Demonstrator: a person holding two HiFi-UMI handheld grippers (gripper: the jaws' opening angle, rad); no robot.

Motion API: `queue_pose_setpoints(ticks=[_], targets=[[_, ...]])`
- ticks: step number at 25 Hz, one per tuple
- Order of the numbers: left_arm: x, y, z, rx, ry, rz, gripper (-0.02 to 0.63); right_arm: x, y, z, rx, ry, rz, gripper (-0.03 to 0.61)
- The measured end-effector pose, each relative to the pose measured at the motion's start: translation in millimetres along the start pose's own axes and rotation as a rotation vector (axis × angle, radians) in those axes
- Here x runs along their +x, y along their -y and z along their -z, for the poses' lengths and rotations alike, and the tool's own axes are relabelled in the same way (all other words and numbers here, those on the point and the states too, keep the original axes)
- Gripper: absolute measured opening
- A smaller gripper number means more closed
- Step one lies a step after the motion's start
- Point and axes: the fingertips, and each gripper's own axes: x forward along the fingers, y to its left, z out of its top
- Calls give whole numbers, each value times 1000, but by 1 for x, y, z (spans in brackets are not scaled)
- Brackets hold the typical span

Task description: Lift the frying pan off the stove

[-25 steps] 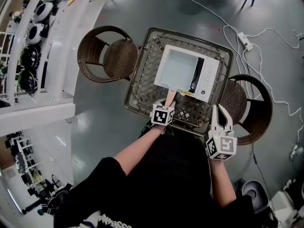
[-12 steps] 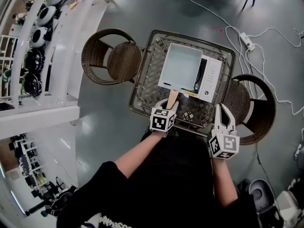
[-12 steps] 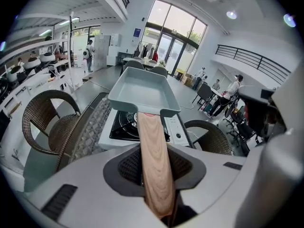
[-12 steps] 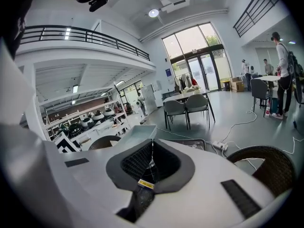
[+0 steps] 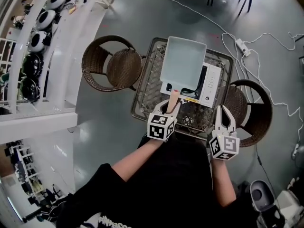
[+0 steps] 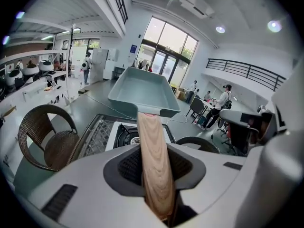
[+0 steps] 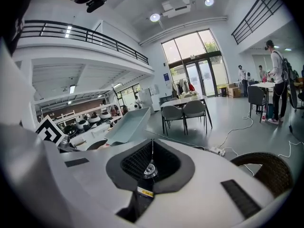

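Note:
A square pale-blue frying pan with a wooden handle hangs in the air above the white tabletop gas stove. My left gripper is shut on the handle's near end. The left gripper view shows the handle running out from between the jaws to the pan, with the stove's burner below it. My right gripper sits at the table's near right edge, shut and holding nothing. Its own view shows the pan off to the left.
The stove sits on a wicker-framed table. Wicker chairs stand to the left and right of it. White shelving with dark pans runs along the left. Cables and a power strip lie on the floor beyond.
My left gripper has raised the pan off the stove and carried it up and away from me. The right gripper has barely moved.

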Motion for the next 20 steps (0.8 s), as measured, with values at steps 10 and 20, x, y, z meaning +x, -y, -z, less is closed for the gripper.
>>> queue_pose_setpoints(ticks=[10,20], targets=[[-53,-14,-55,91,97,58,120,3,-53,-34,-47,53,9,31],[-65,-16,-86,108,151,102,120,7,-74,-61,-112,85,71,31]])
